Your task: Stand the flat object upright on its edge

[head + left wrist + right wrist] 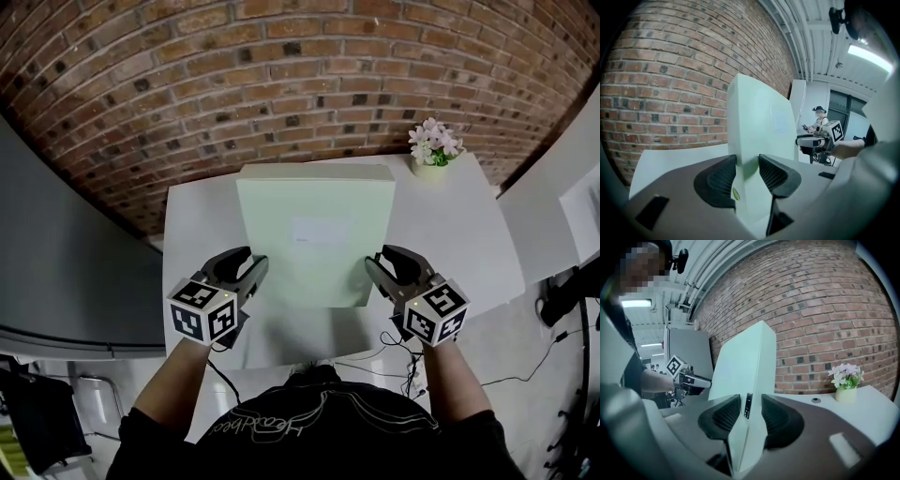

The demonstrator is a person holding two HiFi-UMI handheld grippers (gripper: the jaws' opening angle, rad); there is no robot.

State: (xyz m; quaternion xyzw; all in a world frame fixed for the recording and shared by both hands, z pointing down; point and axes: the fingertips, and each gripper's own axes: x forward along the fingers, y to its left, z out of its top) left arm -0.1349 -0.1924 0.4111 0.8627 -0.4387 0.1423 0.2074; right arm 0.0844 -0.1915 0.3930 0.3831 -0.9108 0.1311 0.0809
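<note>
A large flat pale-green box [314, 234] with a white label on its face rises steeply from the white table [459, 239], its near long edge lowest. I cannot tell whether that edge touches the table. My left gripper [251, 274] is shut on the box's lower left corner, and in the left gripper view the box [754, 122] runs up between the jaws of that gripper [747, 176]. My right gripper [379, 269] is shut on the lower right corner. In the right gripper view the thin side of the box [747, 366] sits between the pads of that gripper [750, 413].
A small pot of pale flowers [434, 150] stands at the table's far right corner, also seen as the flower pot [846, 380]. A brick wall [281, 75] runs behind the table. Cables [525, 366] lie on the floor at the right. A person [816, 121] stands far off.
</note>
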